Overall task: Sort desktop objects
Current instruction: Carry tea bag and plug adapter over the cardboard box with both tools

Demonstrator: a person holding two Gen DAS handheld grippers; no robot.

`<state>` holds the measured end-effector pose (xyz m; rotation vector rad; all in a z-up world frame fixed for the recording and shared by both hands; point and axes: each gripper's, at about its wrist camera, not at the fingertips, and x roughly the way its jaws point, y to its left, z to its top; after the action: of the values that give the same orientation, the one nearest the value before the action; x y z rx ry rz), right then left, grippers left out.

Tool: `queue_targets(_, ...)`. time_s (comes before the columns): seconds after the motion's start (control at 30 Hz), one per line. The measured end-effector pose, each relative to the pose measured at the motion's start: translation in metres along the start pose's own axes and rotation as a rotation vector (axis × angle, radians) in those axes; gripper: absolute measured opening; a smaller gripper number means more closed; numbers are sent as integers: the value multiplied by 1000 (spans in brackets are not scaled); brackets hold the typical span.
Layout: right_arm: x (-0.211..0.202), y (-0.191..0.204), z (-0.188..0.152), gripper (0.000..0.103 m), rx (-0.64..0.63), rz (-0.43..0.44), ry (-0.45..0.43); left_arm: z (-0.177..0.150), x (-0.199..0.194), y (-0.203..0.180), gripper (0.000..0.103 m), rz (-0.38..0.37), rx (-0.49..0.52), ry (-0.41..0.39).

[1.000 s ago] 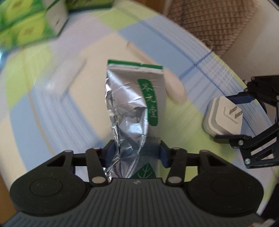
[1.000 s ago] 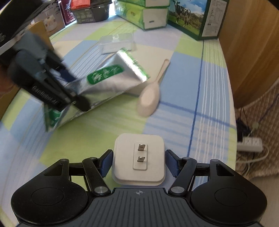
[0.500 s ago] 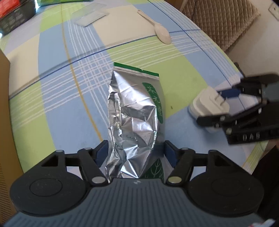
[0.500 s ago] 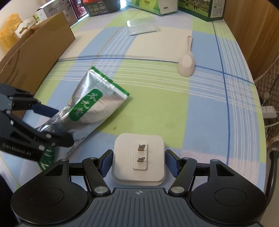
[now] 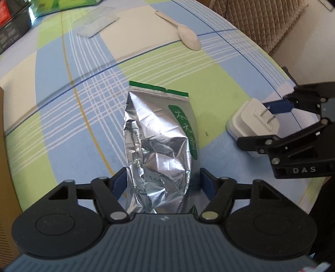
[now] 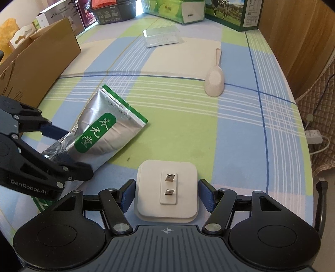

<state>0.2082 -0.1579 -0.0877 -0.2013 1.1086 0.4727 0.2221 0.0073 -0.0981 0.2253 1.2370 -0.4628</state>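
The left tool (image 5: 163, 184) has its blue pads on either side of the lower end of a crinkled silver foil pouch with a green label and green top strip (image 5: 161, 144). The pads seem to touch the foil, but whether they pinch it firmly I cannot tell. The pouch lies slanted on the counter covered by a blue, green and cream checked cloth (image 6: 240, 129), its sealed end pointing to about 1 o'clock in the right wrist view.

The right tool (image 6: 166, 194) straddles a white square plug adapter with two metal prongs facing up (image 6: 166, 188). A thin gap shows at each pad, so the jaws look slightly parted around it, not clamped; the adapter seems to rest on the cloth at 6 o'clock.

Judging by the layout, sorting is at an early stage. Both carried items sit near the front edge of the counter. An open brown cardboard box (image 6: 35, 62) stands at 10 o'clock, a likely bin, though its inside is hidden. Untouched are a pale cream plastic rice scoop (image 6: 214, 78) at 1 o'clock and a clear flat plastic case (image 6: 161, 37) at 12 o'clock. Assorted cartons (image 6: 188, 10) line the far edge.
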Motion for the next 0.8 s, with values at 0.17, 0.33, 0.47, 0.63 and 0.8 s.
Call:
queue_targets(0.17,-7,3,-4,62,19,1,-10,0,-9,-5,41,11,-4,14)
queue_targets(0.33,-25,11,-7,62,27,12,-34,-11,-26,-5,40,6,-51,-2)
queue_targets(0.47,-40,17,-10,62,37,16,-50,-17,-51,-7,40,12,-73,-25)
queue_targets(0.63,-62,31,-16,62,37,19,-67,-26,-84,-11,40,21,-89,-57)
queue_targets(0.8,-82,49,-21,62,14,6,-88,-37,-110,-14,40,35,-105,-83)
